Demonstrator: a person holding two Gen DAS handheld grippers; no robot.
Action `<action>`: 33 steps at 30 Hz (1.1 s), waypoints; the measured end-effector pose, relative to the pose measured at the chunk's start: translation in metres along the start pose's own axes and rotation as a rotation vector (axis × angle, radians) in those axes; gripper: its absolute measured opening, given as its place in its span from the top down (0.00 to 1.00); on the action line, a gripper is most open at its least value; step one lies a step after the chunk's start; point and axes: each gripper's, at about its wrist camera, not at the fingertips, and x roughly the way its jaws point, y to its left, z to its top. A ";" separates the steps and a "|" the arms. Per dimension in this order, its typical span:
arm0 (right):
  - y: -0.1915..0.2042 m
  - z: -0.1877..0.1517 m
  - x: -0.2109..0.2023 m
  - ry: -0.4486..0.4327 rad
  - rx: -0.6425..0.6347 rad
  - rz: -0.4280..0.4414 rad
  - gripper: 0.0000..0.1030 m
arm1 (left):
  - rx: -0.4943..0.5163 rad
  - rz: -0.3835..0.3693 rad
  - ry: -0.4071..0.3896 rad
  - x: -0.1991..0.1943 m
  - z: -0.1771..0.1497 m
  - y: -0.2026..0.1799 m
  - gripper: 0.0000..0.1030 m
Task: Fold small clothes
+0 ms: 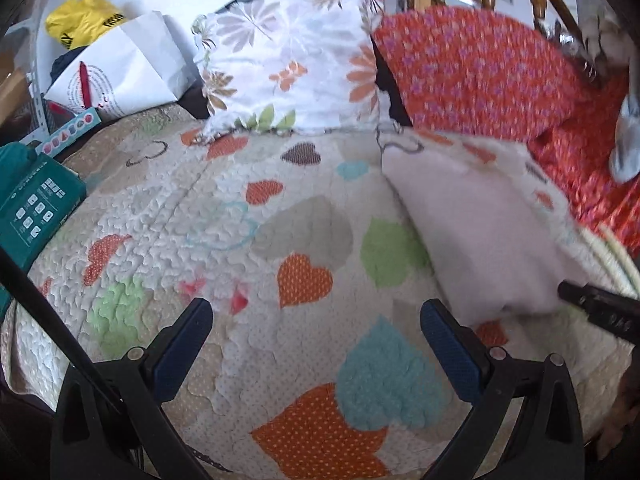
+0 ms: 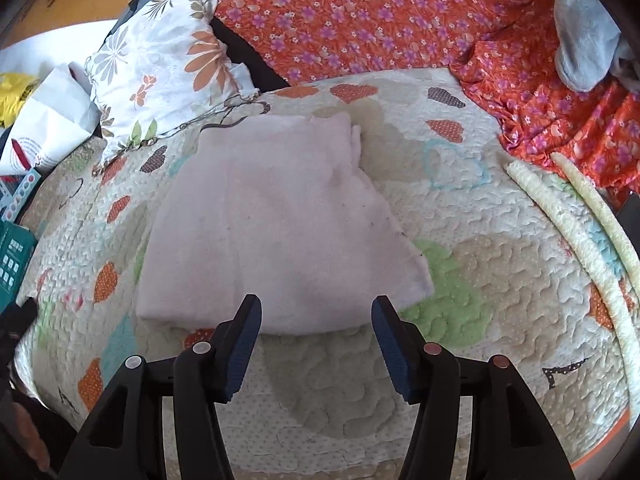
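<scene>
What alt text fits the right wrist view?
A folded pale pink cloth lies flat on a heart-patterned quilt, just ahead of the open, empty right claw. A floral pillow and orange flowered fabric sit behind.

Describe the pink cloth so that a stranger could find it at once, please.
Start from the quilt with coloured hearts that covers the bed. In its middle, just ahead of the open right gripper, lies the pink cloth, folded flat. It is the only plain, pale piece there; the pillow and the orange sheet behind it are flowered.
</scene>
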 end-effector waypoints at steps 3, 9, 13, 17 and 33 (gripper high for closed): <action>0.005 -0.002 -0.001 -0.008 -0.020 -0.008 0.36 | 0.025 -0.013 0.078 0.019 -0.009 -0.004 0.00; 0.018 -0.004 -0.004 -0.023 -0.066 -0.021 0.35 | 0.058 -0.026 0.200 0.048 -0.029 -0.013 0.00; 0.029 -0.004 -0.006 -0.036 -0.117 -0.034 0.31 | 0.060 -0.023 0.254 0.063 -0.035 -0.016 0.00; 0.036 -0.007 -0.006 -0.041 -0.155 -0.043 0.30 | 0.041 -0.033 0.259 0.065 -0.036 -0.014 0.00; 0.036 -0.009 0.001 -0.018 -0.139 -0.040 0.28 | -0.004 -0.041 0.271 0.070 -0.036 -0.010 0.00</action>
